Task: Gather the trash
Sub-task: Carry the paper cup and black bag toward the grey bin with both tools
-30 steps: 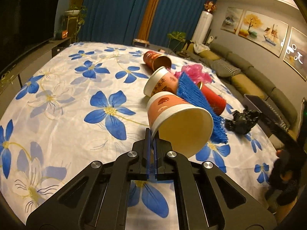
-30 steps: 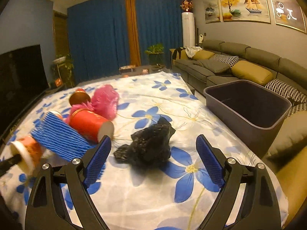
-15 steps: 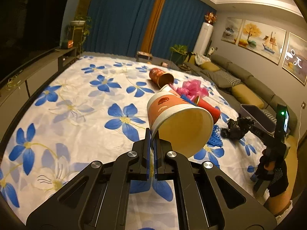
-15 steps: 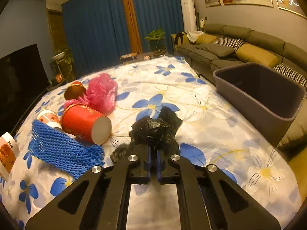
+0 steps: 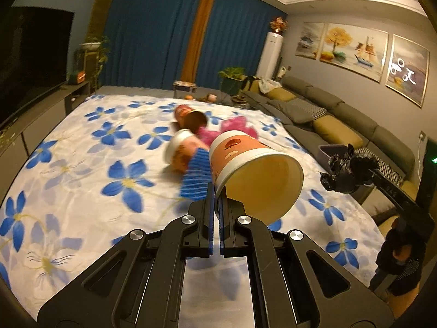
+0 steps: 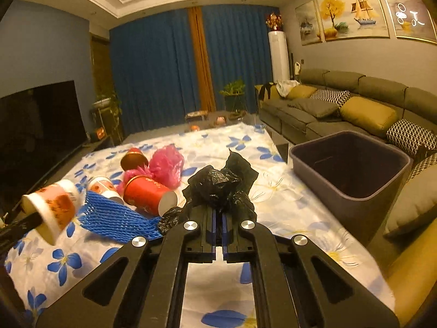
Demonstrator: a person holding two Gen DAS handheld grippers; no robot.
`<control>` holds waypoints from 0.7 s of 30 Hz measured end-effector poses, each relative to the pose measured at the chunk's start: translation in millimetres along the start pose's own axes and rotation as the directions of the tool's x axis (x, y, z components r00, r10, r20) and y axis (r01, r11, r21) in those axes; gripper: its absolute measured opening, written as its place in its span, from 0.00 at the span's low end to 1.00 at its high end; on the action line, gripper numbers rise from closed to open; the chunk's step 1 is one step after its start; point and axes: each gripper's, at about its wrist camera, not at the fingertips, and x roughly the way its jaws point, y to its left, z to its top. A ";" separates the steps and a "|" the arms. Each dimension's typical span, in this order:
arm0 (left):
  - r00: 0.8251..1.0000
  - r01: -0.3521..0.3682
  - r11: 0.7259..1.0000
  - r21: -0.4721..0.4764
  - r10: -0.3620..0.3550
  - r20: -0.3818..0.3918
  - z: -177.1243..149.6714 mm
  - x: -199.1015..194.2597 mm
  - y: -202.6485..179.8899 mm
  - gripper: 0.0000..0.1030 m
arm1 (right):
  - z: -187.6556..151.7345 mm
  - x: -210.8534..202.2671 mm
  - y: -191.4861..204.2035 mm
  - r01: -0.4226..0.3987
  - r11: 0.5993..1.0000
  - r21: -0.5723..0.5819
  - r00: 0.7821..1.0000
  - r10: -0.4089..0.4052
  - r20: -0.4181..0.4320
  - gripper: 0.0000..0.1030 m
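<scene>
My left gripper is shut on the rim of an orange and white paper cup and holds it above the flowered table; the cup also shows in the right wrist view. My right gripper is shut on a crumpled black plastic bag, lifted off the cloth; the bag also shows in the left wrist view. A dark grey bin stands at the table's right edge, open and apart from both grippers.
On the cloth lie a blue foam net, a red cup, a pink plastic bag, a small white-rimmed cup and a brown-mouthed cup. A sofa runs along the right. A TV stands left.
My right gripper closed on the black bag and lifted it off the table. My left gripper raised the paper cup higher and drew back from the pile.
</scene>
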 end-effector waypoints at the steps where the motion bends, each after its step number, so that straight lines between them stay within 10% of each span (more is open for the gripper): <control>1: 1.000 0.008 1.000 0.010 -0.008 0.001 1.1 3.2 -7.2 0.02 | 0.8 -2.4 -2.2 -0.002 1.000 0.001 1.000 0.002 0.006 0.04; 21: 0.987 0.157 0.977 0.143 -0.160 0.009 40.0 59.4 -122.2 0.02 | 20.3 -24.3 -73.1 0.087 0.994 0.059 0.991 -0.093 0.094 0.04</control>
